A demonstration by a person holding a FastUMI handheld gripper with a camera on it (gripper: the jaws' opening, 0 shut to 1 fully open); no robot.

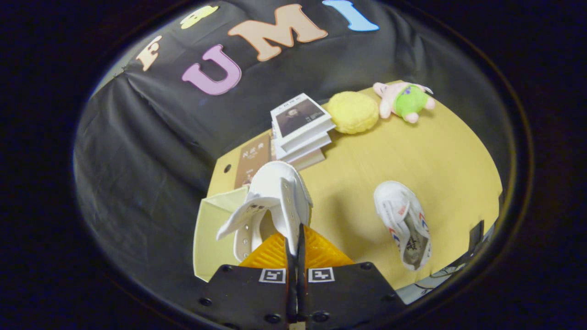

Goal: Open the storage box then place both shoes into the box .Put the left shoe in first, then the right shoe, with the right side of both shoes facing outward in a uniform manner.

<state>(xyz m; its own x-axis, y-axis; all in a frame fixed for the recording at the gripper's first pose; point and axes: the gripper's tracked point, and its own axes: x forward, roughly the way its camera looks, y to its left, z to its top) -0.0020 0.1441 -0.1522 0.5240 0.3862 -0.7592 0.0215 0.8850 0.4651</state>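
The gripper (296,238) sits nearest, its two fingers drawn together on the thin side wall of a white shoe (270,201), clamped on the upper by the row of eyelets. That shoe hangs straight ahead of the fingertips, its toe pointing away, its tongue flopped out to one side. No writing can be made out on it.

Just under and beside the held shoe is the storage box (206,238), a pale yellow-green container. One light wall and part of another show past the shoe. What lies inside cannot be told, since the shoe and the fingers cover much of its opening. The shoe's heel end looks to be over the box rather than down in it, though the depth is hard to judge.

To the other side of the fingers, well apart from the box, the second shoe (406,227) lies on the yellow table (440,156). It is white with red and blue stripes on its side and small red lettering near the laces, too small to read. Its opening faces up and dark marks show on the insole.

Beyond the held shoe a brown book (252,160) lies flat, with print on its cover that is too blurred to read. Beside it stands a stack of white books (300,128), the top one bearing a dark picture. Farther back rest a round yellow cushion (353,112) and a pink and green plush toy (403,101), near the black cloth wall (151,137).
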